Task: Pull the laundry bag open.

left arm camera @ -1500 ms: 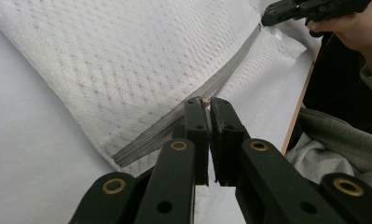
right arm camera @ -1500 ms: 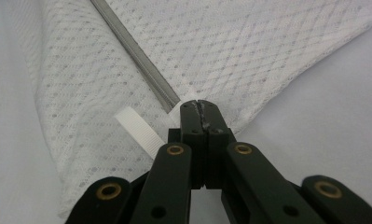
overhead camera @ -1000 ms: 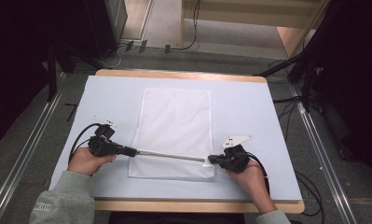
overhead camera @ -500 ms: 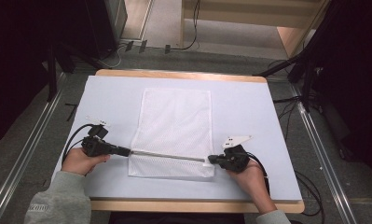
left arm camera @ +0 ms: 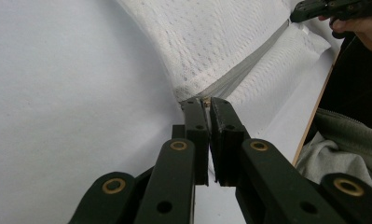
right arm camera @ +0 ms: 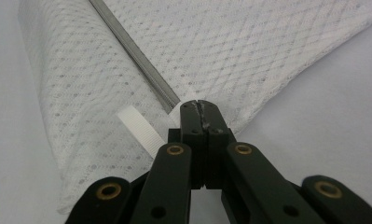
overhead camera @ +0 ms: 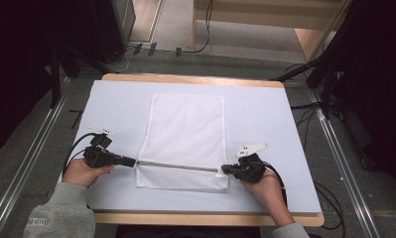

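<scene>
Mesh bag [overhead camera: 185, 134] flat on white table cover [overhead camera: 265, 114], white loop [right arm camera: 139, 130] beside zipper [overhead camera: 178, 166]

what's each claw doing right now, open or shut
Left claw: shut on the zipper end of the mesh laundry bag.
Right claw: shut on the bag's other zipper end.

White mesh bag [overhead camera: 185, 134] flat, grey zipper [overhead camera: 178, 167] seemingly closed

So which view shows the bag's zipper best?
The high view: the zipper runs whole between the left gripper and right gripper. The left gripper view shows it receding; the right gripper view shows one stretch.
</scene>
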A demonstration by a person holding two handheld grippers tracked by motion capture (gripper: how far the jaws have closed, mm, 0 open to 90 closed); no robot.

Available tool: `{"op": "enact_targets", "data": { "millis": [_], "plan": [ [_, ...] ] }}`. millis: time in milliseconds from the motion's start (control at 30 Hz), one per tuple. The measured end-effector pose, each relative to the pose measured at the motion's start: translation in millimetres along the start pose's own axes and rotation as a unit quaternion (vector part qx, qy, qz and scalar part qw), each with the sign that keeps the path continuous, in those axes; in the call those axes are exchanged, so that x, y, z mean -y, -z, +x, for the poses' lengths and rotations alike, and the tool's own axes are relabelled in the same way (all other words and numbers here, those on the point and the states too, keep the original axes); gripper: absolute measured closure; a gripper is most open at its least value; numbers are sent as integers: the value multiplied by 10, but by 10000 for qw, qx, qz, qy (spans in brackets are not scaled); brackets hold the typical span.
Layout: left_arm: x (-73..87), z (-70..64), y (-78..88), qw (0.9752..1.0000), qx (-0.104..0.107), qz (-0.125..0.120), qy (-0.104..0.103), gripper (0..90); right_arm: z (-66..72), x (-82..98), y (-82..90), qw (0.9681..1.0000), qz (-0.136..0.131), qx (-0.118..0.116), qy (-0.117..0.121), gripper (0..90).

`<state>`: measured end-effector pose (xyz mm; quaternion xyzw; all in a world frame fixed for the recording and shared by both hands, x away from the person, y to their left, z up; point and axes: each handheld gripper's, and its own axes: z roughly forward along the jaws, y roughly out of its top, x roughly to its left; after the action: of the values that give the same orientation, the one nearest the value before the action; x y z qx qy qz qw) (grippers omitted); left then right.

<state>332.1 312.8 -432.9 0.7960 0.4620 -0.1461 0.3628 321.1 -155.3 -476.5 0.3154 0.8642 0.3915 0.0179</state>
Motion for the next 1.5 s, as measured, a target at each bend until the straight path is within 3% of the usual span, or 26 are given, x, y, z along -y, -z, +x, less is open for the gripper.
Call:
{"op": "enact_targets", "data": {
  "millis": [300,367,467,533,667,800,933,1133,1500],
  "plan": [
    [33,-35,-1,9999,-33,-35,-121,869,-7,-17,2,10000,61,-35,-31,900],
    [42,-41,-4,9998,-35,-94,-175,863,-5,-26,1,9999,74,-99,-6,861],
    [51,-39,16,9993,-77,-252,-277,770,-5,-51,9,9995,160,-223,-172,801],
    [53,-36,30,9985,-213,-354,-362,681,-4,-75,13,9991,201,-283,-242,764],
    [63,-40,52,9946,-618,-607,-580,561,6,-115,64,9994,26,-307,-180,670],
    [66,-34,87,9893,-954,-855,-701,462,-34,-121,126,9997,-150,-151,-151,545],
    [57,-27,91,9846,-1203,-926,-863,396,-101,-105,186,9993,-320,47,-210,443],
    [53,-8,97,9816,-1353,-984,-918,376,-211,-59,268,9979,-531,253,-286,387],
    [54,111,160,9770,-1672,-1074,-776,352,-418,32,399,9946,-654,545,-592,349]
  ]
}}
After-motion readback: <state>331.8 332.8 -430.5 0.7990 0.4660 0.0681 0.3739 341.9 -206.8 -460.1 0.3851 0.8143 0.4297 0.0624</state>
